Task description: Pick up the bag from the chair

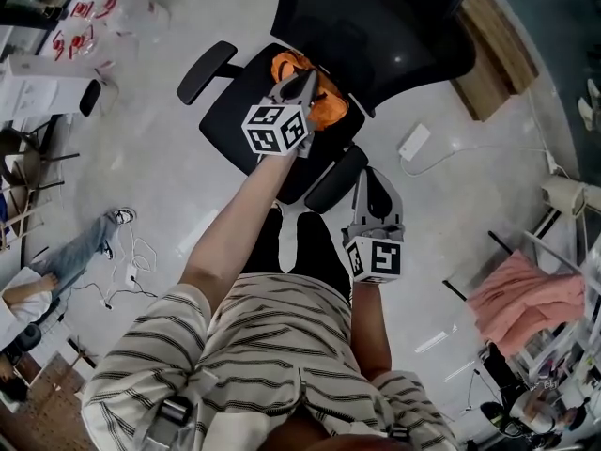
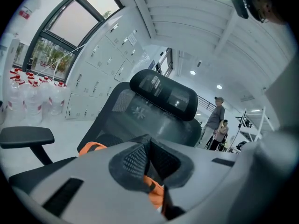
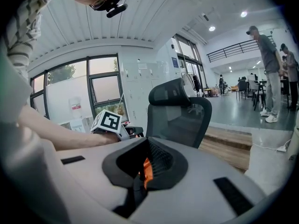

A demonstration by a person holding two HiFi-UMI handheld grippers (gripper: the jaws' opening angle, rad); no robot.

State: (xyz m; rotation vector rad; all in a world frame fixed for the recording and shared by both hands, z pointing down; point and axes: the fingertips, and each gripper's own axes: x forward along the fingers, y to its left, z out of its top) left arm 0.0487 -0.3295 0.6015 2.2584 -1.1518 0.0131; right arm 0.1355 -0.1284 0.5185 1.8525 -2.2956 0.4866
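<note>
left gripper [image 1: 302, 81]: jaws pinched shut on the bag's [image 1: 331, 101] orange strap, right over the chair [image 1: 235, 111]
right gripper [image 1: 371, 191]: jaws closed, empty, hanging by the armrest [image 1: 336, 178]

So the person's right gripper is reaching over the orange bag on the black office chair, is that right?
Not quite: it is the left gripper that is over the orange bag on the black office chair. The head view shows it; the right gripper is back by the person's legs.
</note>
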